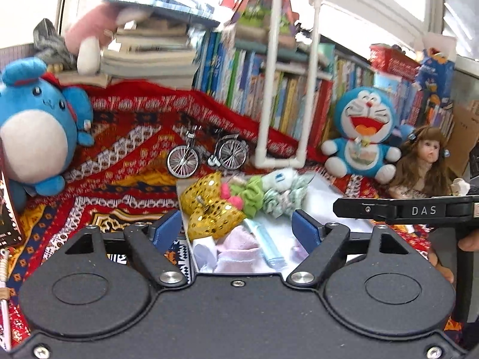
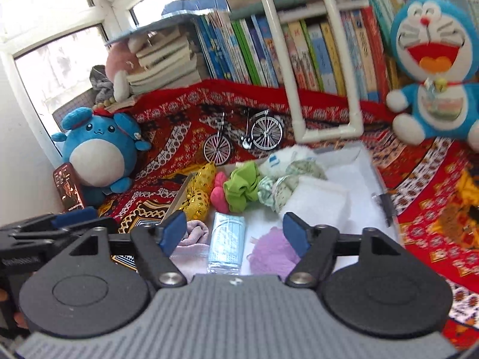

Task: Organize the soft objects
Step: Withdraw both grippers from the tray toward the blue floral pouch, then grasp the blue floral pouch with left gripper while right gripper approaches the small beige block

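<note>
Both claws are hovering over the white tray (image 2: 363, 161), which is sitting on the red patterned cloth (image 1: 125, 137).

Left claw (image 1: 239, 227): jaws standing wide, nothing between the pads. Right claw (image 2: 235, 233): the same, wide and empty.

Tray contents, all lying loose and crowded:
- gold sequinned bow (image 1: 209, 206) at the left edge, partly spilling over the rim
- pink pom-pom piece (image 2: 220, 194) just beside it
- green scrunchie (image 2: 241, 187), touching a pale patterned scrunchie (image 2: 283, 190)
- small white plush with a blue mark (image 2: 281, 160) at the back
- folded white cloth (image 2: 321, 199)
- wrapped pack of blue face masks (image 2: 226, 243) near the front
- pinkish towel (image 2: 191, 236) at front left
- purple fluffy piece (image 2: 271, 254) at front right

Handling, as I am judging it: everything here is looking light and limp. Scrunchies and towel will likely bunch under the pads, so I am thinking of pinching through a thick fold rather than an edge. The mask pack's film is looking slick; gripping across its short width seems safest. The bow's sequins may slip, so its knotted middle seems the best hold.

Two blue plush toys (image 1: 39, 137) (image 1: 363, 134) and a toy bicycle (image 1: 206, 155) are standing outside the tray.
</note>
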Motion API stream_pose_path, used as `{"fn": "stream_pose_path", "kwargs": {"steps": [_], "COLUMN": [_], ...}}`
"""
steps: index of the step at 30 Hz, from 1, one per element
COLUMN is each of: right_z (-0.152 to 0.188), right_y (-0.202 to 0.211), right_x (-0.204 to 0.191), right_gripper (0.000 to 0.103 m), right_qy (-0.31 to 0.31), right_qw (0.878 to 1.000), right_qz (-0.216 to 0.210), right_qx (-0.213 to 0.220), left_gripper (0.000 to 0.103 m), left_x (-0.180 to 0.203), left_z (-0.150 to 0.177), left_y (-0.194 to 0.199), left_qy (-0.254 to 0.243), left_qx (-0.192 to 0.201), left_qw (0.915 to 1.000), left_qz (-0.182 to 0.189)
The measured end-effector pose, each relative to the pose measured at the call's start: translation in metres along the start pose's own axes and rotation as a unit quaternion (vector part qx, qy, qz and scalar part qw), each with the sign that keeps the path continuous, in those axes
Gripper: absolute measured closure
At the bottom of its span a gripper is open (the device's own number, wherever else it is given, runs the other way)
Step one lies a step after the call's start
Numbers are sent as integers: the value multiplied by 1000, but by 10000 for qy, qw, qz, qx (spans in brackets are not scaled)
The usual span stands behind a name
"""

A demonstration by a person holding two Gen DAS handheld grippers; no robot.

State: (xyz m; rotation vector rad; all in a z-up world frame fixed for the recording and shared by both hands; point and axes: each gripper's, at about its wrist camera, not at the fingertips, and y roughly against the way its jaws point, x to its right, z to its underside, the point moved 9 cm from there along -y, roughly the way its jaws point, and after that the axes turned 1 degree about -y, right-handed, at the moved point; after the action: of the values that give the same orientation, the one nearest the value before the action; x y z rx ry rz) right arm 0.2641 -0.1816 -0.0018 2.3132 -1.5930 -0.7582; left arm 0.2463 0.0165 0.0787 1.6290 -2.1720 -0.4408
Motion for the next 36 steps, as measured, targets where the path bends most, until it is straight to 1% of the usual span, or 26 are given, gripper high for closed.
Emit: {"fn": "stream_pose_path", "kwargs": {"steps": [3, 5, 6, 7, 12, 17, 22, 28, 32, 36], "right_z": [-1, 0, 0, 0, 2, 8, 18, 30, 37, 43], "right_y": [18, 29, 35, 41, 65, 81, 89, 93, 94, 95], "right_x": [4, 7, 8, 9, 20, 41, 63, 87, 102, 117], "right_gripper": [13, 8, 1, 0, 0, 0, 0, 0, 0, 0], "right_qy": [51, 70, 93, 123, 182, 92, -69, -258, -514, -759], "right_qw": [9998, 9996, 9993, 9990, 9977, 9974, 9973, 9967, 9963, 9946], "right_qz": [-7, -21, -25, -23, 85, 217, 334, 453, 418, 452], "right_qx": [170, 289, 360, 433, 652, 687, 655, 616, 554, 549], "left_gripper": [20, 19, 18, 18, 15, 13, 13, 13, 13, 13], "left_x": [14, 25, 33, 39, 68, 93, 113, 139, 153, 162], "left_z": [1, 3, 5, 6, 14, 25, 42, 64, 79, 88], "left_y": [21, 34, 42, 49, 76, 92, 94, 82, 65, 46], "left_qy": [-86, -176, -235, -293, -512, -493, -439, -423, -411, -325], "left_qx": [183, 282, 333, 380, 602, 697, 593, 267, 12, -78], "left_qw": [9998, 9993, 9990, 9986, 9963, 9950, 9950, 9949, 9955, 9968], "left_qz": [62, 140, 184, 227, 349, 515, 677, 871, 851, 729]}}
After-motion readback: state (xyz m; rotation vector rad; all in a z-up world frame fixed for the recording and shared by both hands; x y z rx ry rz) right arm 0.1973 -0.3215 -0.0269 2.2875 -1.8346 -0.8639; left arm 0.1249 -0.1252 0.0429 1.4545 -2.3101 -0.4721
